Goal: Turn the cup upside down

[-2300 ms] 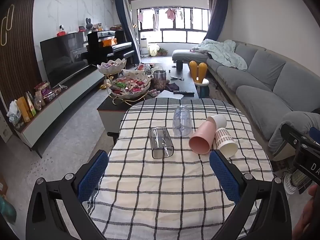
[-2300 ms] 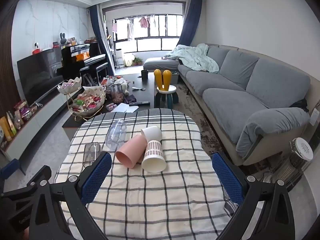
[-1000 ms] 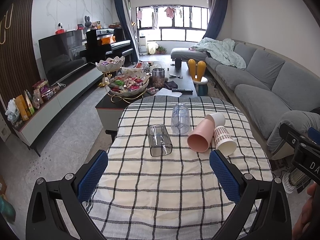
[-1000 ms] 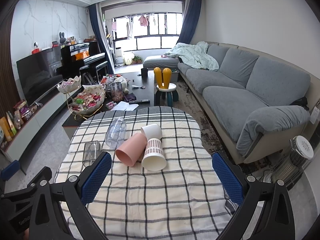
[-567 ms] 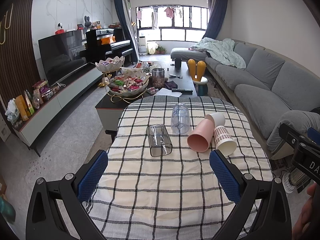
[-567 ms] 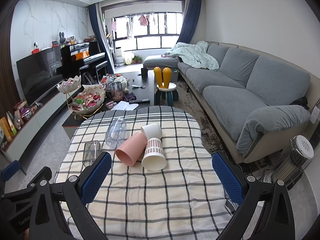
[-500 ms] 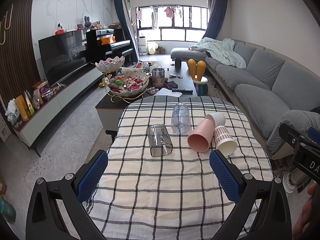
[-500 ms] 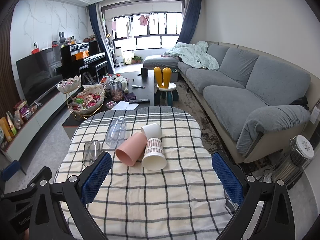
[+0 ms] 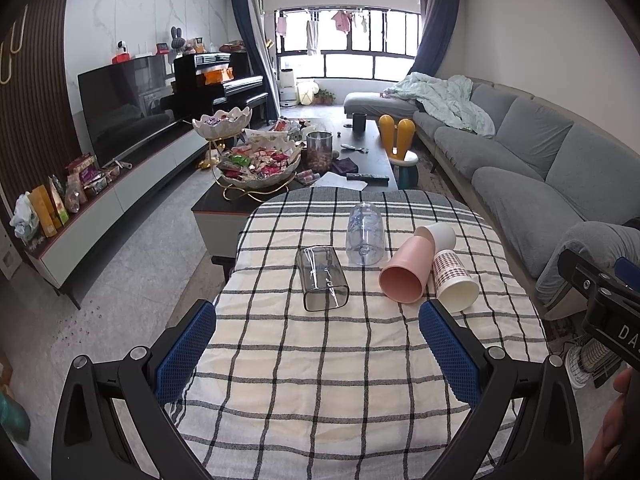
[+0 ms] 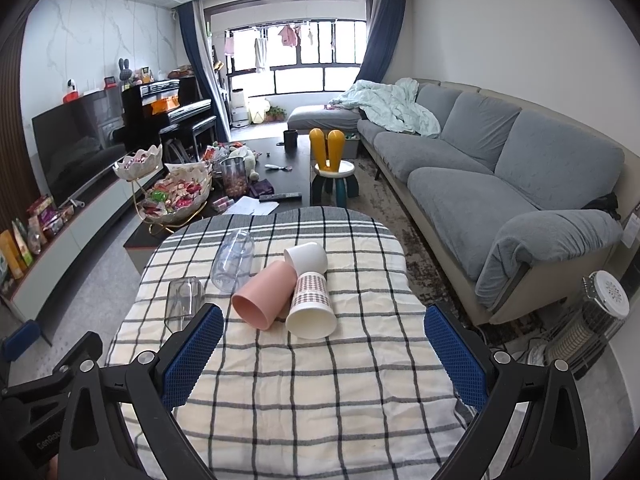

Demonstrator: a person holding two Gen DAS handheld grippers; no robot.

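Both the left gripper (image 9: 318, 354) and right gripper (image 10: 325, 352) hang wide open with nothing in them near the checked tablecloth (image 9: 320, 380), while five cups lie tipped over farther up, the pink cup (image 10: 262, 295) in the middle.

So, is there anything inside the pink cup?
The pink cup lies on its side, mouth toward the camera. The visible inside looks empty; its deepest part is too dark to tell.

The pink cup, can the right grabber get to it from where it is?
Probably yes. The right gripper is open, and only bare checked tablecloth lies between it and the pink cup.
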